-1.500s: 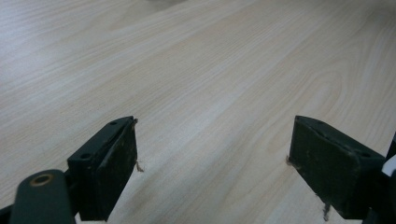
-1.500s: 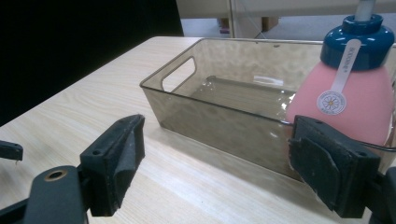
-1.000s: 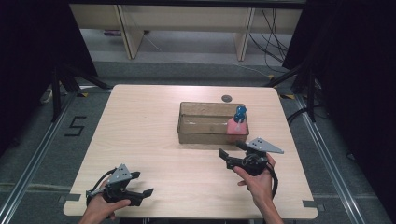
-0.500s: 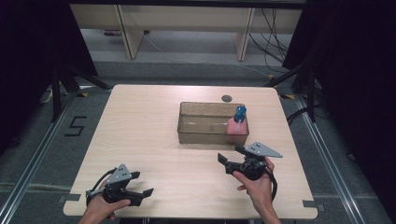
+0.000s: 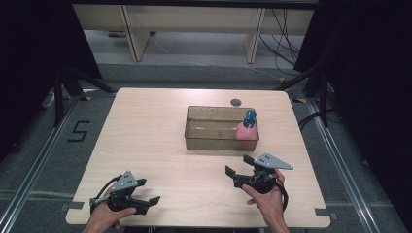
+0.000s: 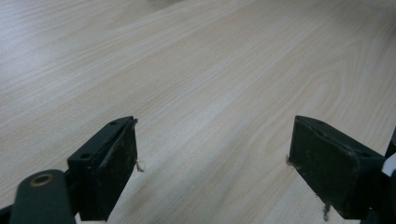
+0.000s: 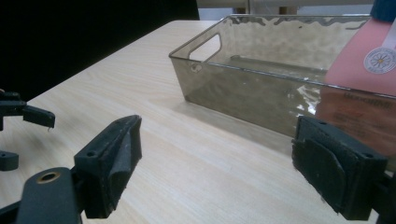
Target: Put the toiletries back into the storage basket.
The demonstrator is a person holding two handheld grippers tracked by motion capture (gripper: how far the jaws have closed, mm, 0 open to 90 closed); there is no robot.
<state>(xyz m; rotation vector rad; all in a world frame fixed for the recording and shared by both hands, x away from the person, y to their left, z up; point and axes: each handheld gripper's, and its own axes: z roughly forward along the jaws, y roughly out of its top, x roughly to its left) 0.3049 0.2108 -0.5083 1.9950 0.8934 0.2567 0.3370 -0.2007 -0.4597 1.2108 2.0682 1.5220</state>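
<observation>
Right gripper sits lower right of centre in the high view, fingers released and wide apart, nothing between them; it is aimed toward the bin, near it but not touching. Left gripper rests low at lower left of that view, fingers likewise spread and empty over bare tabletop, well apart from everything else. The pink bottle stands upright inside the bin, against its right end wall, blue cap rising above the rim. Judged risks: the bin is thin, translucent, smoke-brown plastic with a wavy glossy wall and cut-out handle, so it looks light; a finger catching its near wall on approach would likely slide it on the smooth pale wood-grain laminate. The bottle is tall relative to its base and tucked in a corner, so a grip taken only at the narrow cap could tip it or drag it against the wall; the body, flat-faced with a round daisy label, looks smooth and may slip in a shallow pinch. The fingers are black, blocky, with worn pads showing frayed bits at the edges, which may reduce friction. A small dark round disc lies on the tabletop just beyond the bin.
</observation>
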